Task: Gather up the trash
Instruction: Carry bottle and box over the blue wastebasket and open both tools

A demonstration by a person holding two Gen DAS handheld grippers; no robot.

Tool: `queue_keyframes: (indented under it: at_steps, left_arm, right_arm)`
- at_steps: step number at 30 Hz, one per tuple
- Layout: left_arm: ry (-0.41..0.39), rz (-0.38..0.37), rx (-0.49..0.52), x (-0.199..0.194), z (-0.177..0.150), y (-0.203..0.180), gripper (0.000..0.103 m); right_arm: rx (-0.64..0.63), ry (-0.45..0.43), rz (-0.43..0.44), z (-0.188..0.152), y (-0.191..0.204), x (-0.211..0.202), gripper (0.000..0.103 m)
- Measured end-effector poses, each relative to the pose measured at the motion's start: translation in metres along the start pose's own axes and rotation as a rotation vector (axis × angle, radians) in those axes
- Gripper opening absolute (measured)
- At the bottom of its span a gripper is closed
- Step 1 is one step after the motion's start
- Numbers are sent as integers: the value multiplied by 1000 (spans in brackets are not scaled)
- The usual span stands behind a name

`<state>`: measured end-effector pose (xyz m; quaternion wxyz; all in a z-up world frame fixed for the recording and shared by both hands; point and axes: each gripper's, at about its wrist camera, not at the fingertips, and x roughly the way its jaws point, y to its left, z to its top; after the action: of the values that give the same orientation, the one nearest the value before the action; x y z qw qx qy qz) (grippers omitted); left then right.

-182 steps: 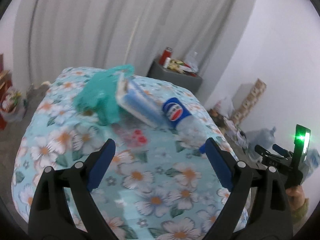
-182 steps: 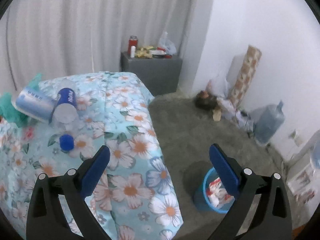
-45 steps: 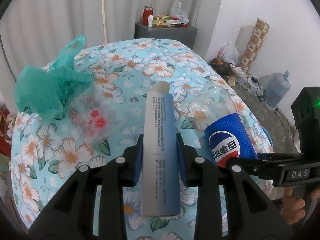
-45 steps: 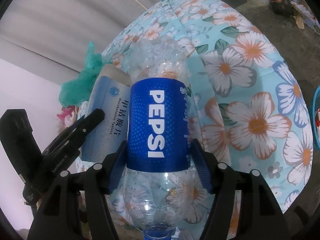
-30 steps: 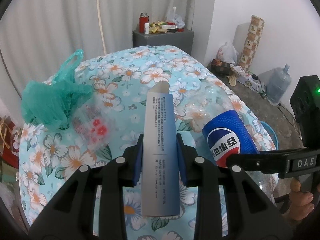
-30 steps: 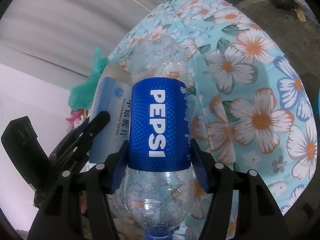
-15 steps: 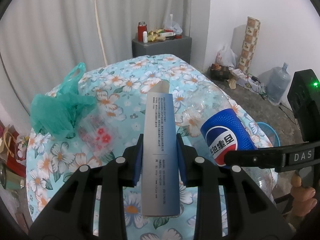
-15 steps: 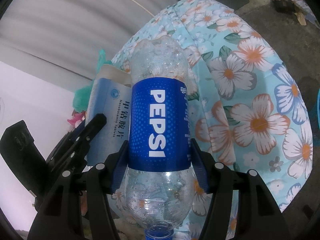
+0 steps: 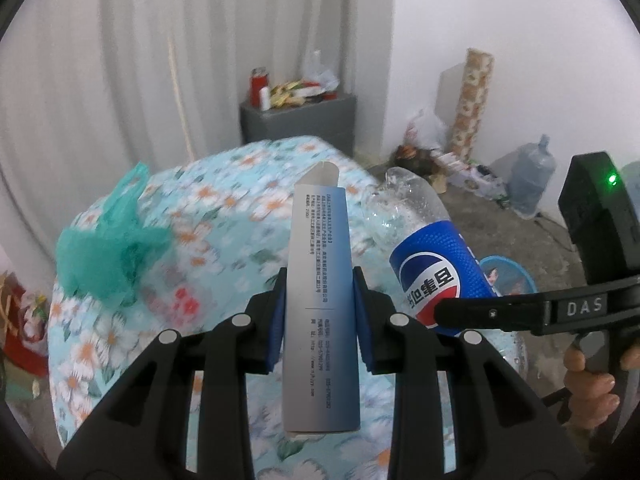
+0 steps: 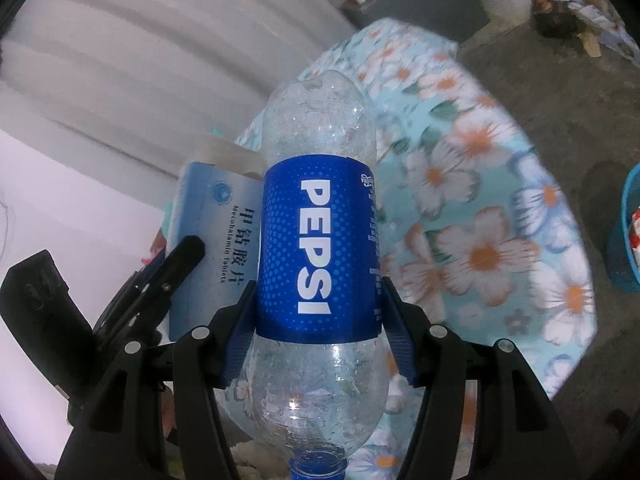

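My left gripper (image 9: 320,312) is shut on a flat blue-and-white medicine box (image 9: 320,280), held above the flowered table (image 9: 224,208). My right gripper (image 10: 320,328) is shut on an empty Pepsi bottle (image 10: 320,248), its blue pads pressing the blue label, cap end toward the camera. In the left wrist view the Pepsi bottle (image 9: 432,264) hangs just right of the box. In the right wrist view the medicine box (image 10: 216,232) shows to the bottle's left. A green plastic bag (image 9: 108,248) lies on the table's left side.
A blue bin (image 9: 508,276) with trash in it stands on the floor right of the table; the blue bin (image 10: 624,248) also shows at the right edge of the right wrist view. A grey cabinet (image 9: 300,120), a water jug (image 9: 532,184) and clutter line the far wall.
Both grippers have risen off the table with the box and the bottle still held. The table looks smaller and farther, and more of the room shows.
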<state>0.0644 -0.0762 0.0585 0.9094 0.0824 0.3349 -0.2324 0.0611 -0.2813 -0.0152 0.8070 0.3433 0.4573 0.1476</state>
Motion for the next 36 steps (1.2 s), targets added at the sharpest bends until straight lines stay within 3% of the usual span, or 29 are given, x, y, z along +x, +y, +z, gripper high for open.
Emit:
queue_keyframes:
  at_steps: [5, 10, 13, 18, 24, 27, 28, 29, 30, 33, 36]
  left_arm:
    - [-11, -118, 62, 11, 26, -38, 28]
    - [25, -310, 151, 41, 54, -108, 28]
    - [108, -441, 204, 74, 67, -165, 28]
    - [320, -609, 262, 145, 71, -261, 28]
    - [491, -660, 393, 227, 55, -359, 28]
    - [534, -663, 435, 266, 50, -391, 29]
    - [555, -661, 461, 280, 47, -404, 44]
    - [560, -663, 475, 292, 44, -413, 72]
    - [540, -653, 472, 299, 43, -417, 79]
    - [505, -616, 444, 314, 39, -419, 79]
    - [512, -651, 369, 314, 45, -404, 79]
  right_arm:
    - [82, -119, -20, -1, -31, -47, 58]
    - [240, -263, -89, -7, -96, -108, 58]
    - [396, -355, -169, -18, -156, -148, 58]
    - [603, -401, -251, -34, -245, -175, 58]
    - [769, -380, -280, -37, -339, -171, 59]
    - [791, -387, -250, -28, -381, -160, 60]
    - [810, -385, -247, -25, -391, -156, 60]
    - [849, -391, -253, -24, -412, -152, 64]
    - [883, -399, -266, -24, -430, -147, 73]
    - [996, -385, -381, -38, -470, -141, 74]
    - [1015, -437, -349, -48, -472, -139, 74]
